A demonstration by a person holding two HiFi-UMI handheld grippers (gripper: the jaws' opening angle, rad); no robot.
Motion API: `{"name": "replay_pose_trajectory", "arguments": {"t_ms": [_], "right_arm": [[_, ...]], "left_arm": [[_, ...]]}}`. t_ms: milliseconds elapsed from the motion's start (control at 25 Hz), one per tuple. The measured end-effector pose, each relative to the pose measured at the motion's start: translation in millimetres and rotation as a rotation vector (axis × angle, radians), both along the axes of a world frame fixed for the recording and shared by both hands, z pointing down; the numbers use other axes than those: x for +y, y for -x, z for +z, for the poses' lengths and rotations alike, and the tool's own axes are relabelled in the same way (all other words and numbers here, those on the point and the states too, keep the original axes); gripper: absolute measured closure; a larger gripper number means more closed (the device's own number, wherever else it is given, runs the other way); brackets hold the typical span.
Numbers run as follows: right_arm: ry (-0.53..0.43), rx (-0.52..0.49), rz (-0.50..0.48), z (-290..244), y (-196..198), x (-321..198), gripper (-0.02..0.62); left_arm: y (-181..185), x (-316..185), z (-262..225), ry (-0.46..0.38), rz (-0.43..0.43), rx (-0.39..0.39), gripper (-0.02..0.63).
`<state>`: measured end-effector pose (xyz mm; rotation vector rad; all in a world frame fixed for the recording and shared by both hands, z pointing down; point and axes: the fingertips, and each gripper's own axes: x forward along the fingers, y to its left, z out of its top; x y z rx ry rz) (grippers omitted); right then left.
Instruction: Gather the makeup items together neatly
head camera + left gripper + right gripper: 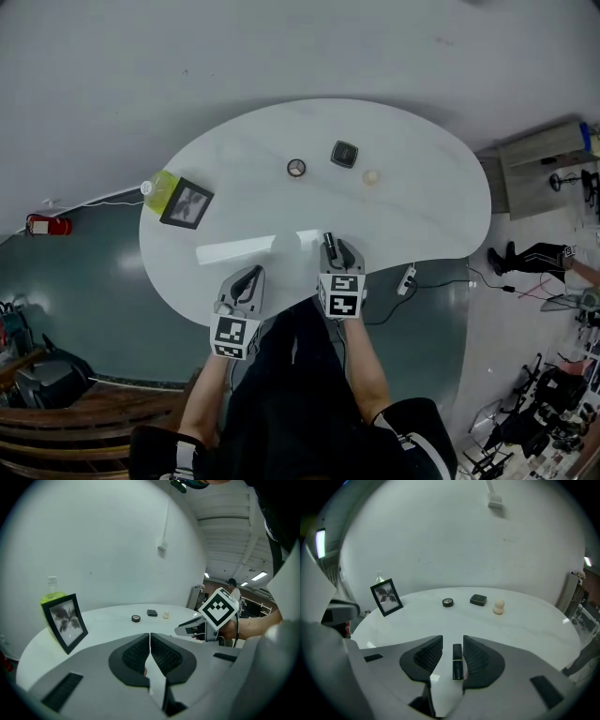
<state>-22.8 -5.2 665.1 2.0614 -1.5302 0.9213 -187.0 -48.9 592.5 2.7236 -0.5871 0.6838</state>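
Head view: the round pot (296,168), square compact (344,154) and sponge (371,176) sit grouped near the table's (422,216) far edge.

Left gripper view: left gripper (150,656) has its jaws together, empty.

Right gripper view: right gripper (453,660) is at the near edge, jaws apart around the lipstick (457,660), not clamped. I'd squeeze it mid-tube, square-on, before carrying it over.

On the table (422,206), a round pot (296,168), compact (344,154) and sponge (370,176) line up left to right; picture frame (187,203) far left.

Left tongs (150,638) pressed together; right tongs (453,642) parted, both angled down.
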Motion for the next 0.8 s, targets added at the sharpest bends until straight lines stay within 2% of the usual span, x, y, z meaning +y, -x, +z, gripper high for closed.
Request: {"name": "replay_pose_trajectory", "arguments": {"t_ms": [480,800], "right_arm": [[-0.256,0.083,-0.062,-118.1,20.5,4.2,0.465],[-0.401,0.131,-0.067,-187.7,37.5,25.2,0.525]], "left_arm": [[6.0,2.3,-73.4,-0.127,-0.013,0.084,0.583],[19.8,15.4,-133.0,-0.215,-0.035,0.161,0.583]]}}
